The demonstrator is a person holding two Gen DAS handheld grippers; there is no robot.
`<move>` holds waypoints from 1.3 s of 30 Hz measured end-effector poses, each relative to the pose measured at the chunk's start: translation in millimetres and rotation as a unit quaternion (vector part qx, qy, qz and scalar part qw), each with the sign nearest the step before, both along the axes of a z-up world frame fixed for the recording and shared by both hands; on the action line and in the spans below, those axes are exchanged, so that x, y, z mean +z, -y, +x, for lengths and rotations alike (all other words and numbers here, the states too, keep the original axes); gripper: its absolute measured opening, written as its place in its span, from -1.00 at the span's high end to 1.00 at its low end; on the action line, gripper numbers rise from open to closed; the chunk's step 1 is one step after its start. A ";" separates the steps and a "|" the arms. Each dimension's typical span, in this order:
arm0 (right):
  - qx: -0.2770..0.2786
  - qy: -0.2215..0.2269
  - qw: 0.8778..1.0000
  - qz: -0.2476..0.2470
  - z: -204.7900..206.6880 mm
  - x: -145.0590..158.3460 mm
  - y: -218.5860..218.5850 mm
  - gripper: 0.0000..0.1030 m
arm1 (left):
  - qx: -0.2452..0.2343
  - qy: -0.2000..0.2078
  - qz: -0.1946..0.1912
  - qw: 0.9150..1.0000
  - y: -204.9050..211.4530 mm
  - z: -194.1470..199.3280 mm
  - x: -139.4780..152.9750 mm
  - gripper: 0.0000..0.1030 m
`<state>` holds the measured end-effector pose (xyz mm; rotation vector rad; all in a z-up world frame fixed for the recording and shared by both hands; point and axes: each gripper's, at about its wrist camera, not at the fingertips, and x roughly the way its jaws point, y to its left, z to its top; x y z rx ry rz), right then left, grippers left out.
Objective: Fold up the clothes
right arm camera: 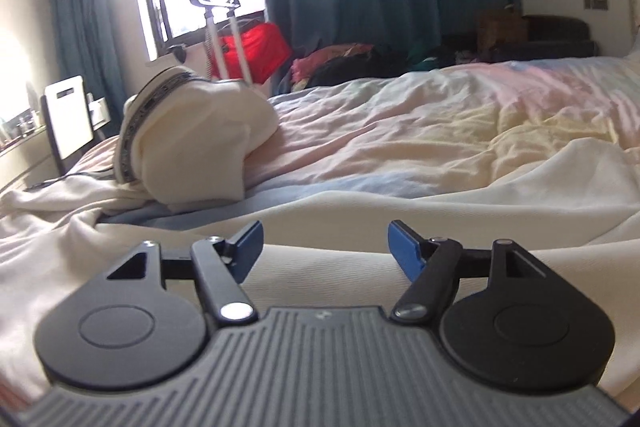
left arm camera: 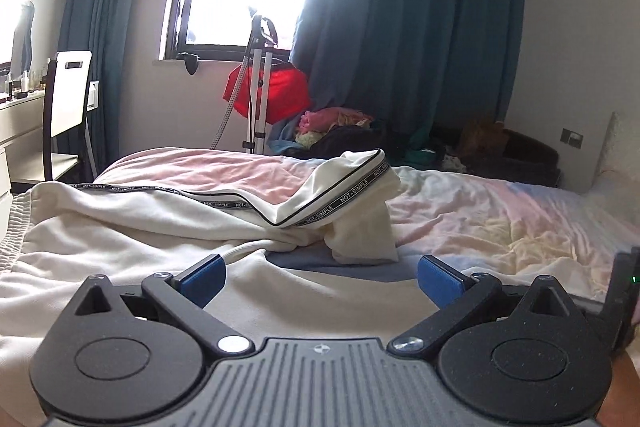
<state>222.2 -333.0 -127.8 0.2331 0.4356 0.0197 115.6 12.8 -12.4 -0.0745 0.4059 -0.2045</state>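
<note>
Both the left gripper (left arm camera: 322,277) and right gripper (right arm camera: 322,251) gape wide, empty, over the cream trousers (left arm camera: 120,227); grabbing one layer risks dragging the far bunched leg (left arm camera: 360,211) crooked.

The left gripper (left arm camera: 322,277) has a grey ribbed central plate bearing a small round crosshair mark, flanked by two black teardrop housings with circular recesses. Black link arms with silver screws carry blue finger pads (left arm camera: 436,281). The right gripper (right arm camera: 322,253) is of the same build: grey ribbed plate, black housings, silver screws, blue finger pads (right arm camera: 404,253).
</note>
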 end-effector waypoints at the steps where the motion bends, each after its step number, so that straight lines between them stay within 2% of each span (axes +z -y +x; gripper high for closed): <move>1: -0.001 -0.001 1.000 0.014 11.1 6.4 -1.5 -0.40 | 0.000 -0.002 -0.001 1.000 -3.7 1.8 -3.9 -0.99; 3: -0.013 -0.001 0.999 0.053 39.9 20.8 -4.1 -0.40 | 0.007 -0.013 -0.007 1.000 -10.6 8.8 -8.8 -0.99; 6: -0.025 -0.018 0.993 0.117 99.9 31.7 -9.1 -0.39 | 0.032 -0.031 -0.038 0.998 -25.6 20.6 -16.7 -0.99; 8: -0.042 -0.027 0.992 0.112 136.5 30.7 -18.1 -0.40 | 0.048 -0.041 -0.054 0.997 -33.6 28.7 -22.0 -0.99; 10: -0.035 -0.053 0.993 0.103 178.0 23.3 -26.8 -0.39 | 0.058 -0.050 -0.062 0.995 -40.3 38.0 -27.0 -0.99; 12: -0.053 -0.050 0.992 0.105 203.2 16.6 -32.4 -0.40 | 0.057 -0.059 -0.077 0.994 -45.9 45.5 -31.5 -0.99; 13: -0.068 -0.048 0.990 0.116 214.2 12.6 -33.6 -0.41 | 0.057 -0.062 -0.086 0.993 -48.3 48.4 -33.4 -0.99; 15: -0.073 -0.077 0.980 0.165 238.8 1.0 -33.3 -0.40 | 0.054 -0.068 -0.104 0.991 -50.4 53.7 -36.4 -0.99; 17: -0.051 -0.123 0.967 0.216 262.0 -9.7 -39.6 -0.40 | 0.045 -0.069 -0.116 0.990 -50.0 57.4 -38.6 -0.99; 18: -0.042 -0.132 0.966 0.217 268.4 -10.8 -45.9 -0.39 | 0.041 -0.069 -0.114 0.990 -48.8 58.3 -39.3 -0.99; 19: -0.026 -0.129 0.971 0.197 272.5 -7.0 -55.5 -0.30 | 0.036 -0.069 -0.111 0.991 -47.3 59.3 -40.2 -0.99; 20: -0.010 -0.126 0.976 0.176 276.3 -2.6 -65.4 0.06 | 0.031 -0.069 -0.107 0.991 -45.7 60.2 -41.0 -0.99; 22: 0.002 -0.120 0.984 0.132 280.0 7.3 -82.2 0.51 | 0.023 -0.084 -0.114 0.990 -45.7 64.8 -46.5 -0.99; 23: -0.007 -0.119 0.985 0.123 278.4 12.0 -85.4 0.55 | 0.021 -0.096 -0.124 0.987 -47.0 67.6 -50.0 -0.96; 24: -0.013 -0.118 0.985 0.125 274.7 17.6 -85.6 0.73 | 0.022 -0.110 -0.138 0.984 -49.0 70.2 -53.2 -0.95; 27: -0.034 -0.103 0.990 0.091 255.4 40.9 -77.7 0.79 | 0.024 -0.122 -0.160 0.979 -53.1 71.1 -54.1 -0.93; 32: -0.091 -0.045 0.995 -0.002 210.3 97.2 -38.3 0.81 | 0.025 -0.099 -0.149 0.984 -50.9 57.7 -43.7 -0.93; 36: -0.168 -0.049 0.980 -0.100 188.1 124.6 5.9 0.81 | 0.013 -0.088 -0.146 0.985 -43.6 54.3 -37.0 -0.93; 38: -0.189 -0.078 0.973 -0.103 181.7 123.7 28.4 0.76 | 0.014 -0.080 -0.135 0.987 -40.5 53.3 -34.7 -0.93; 39: -0.195 -0.090 0.973 -0.084 177.6 120.9 41.1 0.76 | 0.014 -0.077 -0.130 0.988 -39.8 52.7 -34.0 -0.93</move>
